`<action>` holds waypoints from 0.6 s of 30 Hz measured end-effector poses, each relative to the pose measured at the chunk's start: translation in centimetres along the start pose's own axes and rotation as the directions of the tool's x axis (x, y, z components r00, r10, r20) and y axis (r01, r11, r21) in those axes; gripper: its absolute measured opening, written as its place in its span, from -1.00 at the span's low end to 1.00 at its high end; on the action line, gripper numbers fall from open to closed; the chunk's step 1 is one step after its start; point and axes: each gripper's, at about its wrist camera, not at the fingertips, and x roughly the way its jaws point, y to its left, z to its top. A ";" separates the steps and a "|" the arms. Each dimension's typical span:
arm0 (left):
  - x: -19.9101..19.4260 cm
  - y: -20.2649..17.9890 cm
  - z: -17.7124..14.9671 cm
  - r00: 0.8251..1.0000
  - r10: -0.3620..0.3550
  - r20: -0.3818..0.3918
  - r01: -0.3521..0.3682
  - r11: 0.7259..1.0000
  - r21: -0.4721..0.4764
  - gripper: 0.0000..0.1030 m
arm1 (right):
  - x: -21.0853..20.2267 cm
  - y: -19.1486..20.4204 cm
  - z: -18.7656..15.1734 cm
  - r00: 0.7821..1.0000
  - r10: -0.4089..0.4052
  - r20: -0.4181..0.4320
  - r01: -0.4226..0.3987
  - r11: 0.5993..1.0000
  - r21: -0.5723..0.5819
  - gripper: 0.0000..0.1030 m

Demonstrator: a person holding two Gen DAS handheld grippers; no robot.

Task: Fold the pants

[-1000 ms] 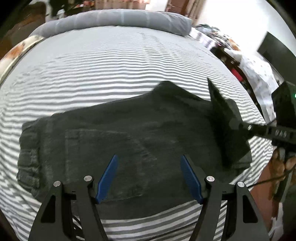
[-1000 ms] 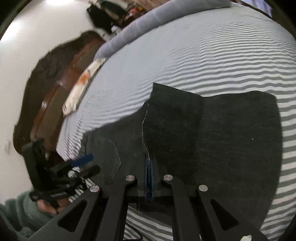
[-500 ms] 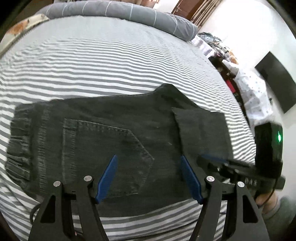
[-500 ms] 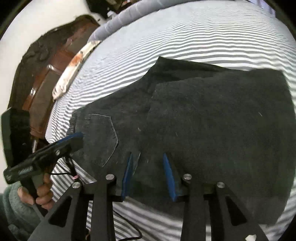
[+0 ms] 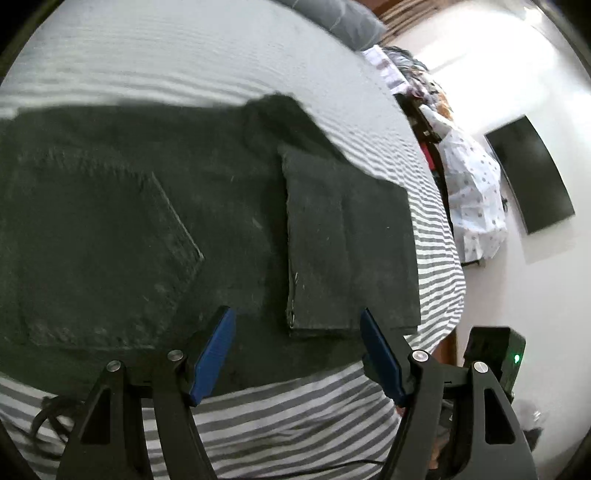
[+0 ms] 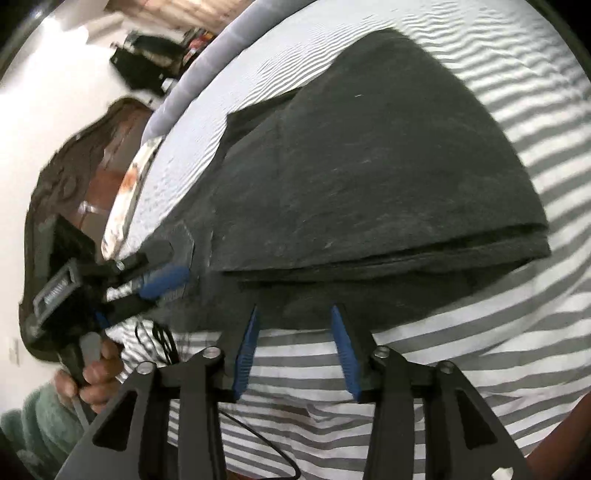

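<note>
The dark pants (image 5: 155, 229) are lying flat on the striped bed (image 5: 288, 413), close to its near edge, with a back pocket facing up and a folded-over leg section (image 5: 347, 243) resting on top toward the bed's right edge. The left gripper (image 5: 297, 349) is hanging just above the near hem of the pants, jaws standing open and empty; the blue pads are straddling the lower corner of the folded layer without pressing on it. The right gripper (image 6: 295, 349) is sitting over bare striped sheet at the near edge, just short of the thick folded edge of the pants (image 6: 369, 177); its jaws are opening, with nothing between them and only the pad tips overlapping the cloth's dark edge in the picture. In the right wrist view the left gripper (image 6: 162, 277) is showing at the left, its blue pad over the pants, held by a hand (image 6: 94, 380) in a green sleeve. A black cable (image 6: 258, 439) is trailing across the sheet at the near edge. A grey pillow (image 5: 332, 14) is lying at the far edge of the bed. Beyond the bed's right edge, a dark screen (image 5: 528, 173) is hanging on a white wall and a patterned cloth (image 5: 472, 192) is draping beside it. A brown headboard (image 6: 62, 177) is standing past the left side.
</note>
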 end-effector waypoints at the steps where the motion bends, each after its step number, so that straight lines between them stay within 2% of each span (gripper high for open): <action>1: 0.3 0.1 0.0 1.000 0.000 -0.007 0.000 1.000 -0.016 0.37 | -0.1 -0.3 0.0 1.000 0.006 0.011 -0.006 1.000 0.014 -0.17; 8: 2.7 1.0 0.0 0.999 -0.022 -0.045 0.016 0.992 -0.123 0.37 | 0.2 -2.4 -0.1 0.996 0.069 0.053 -0.074 0.991 0.107 -0.16; 13: 3.5 -0.1 0.1 0.998 -0.024 -0.055 0.017 0.993 -0.119 0.37 | 0.3 -3.1 -0.2 0.993 0.089 0.073 -0.098 0.986 0.131 -0.15; 15: 3.5 -0.3 -0.1 0.998 -0.047 -0.050 0.041 0.992 -0.120 0.24 | 0.2 -3.3 -0.2 0.993 0.089 0.082 -0.099 0.987 0.129 -0.15; 17: 3.8 -0.5 -0.2 0.996 -0.070 -0.059 0.063 0.991 -0.114 -0.12 | 0.0 -3.5 -0.2 0.991 0.095 0.090 -0.107 0.985 0.136 -0.14; 18: 4.1 -0.7 -0.3 0.995 -0.069 -0.071 0.061 0.992 -0.110 -0.17 | 0.2 -3.4 -0.1 0.991 0.095 0.093 -0.108 0.985 0.138 -0.14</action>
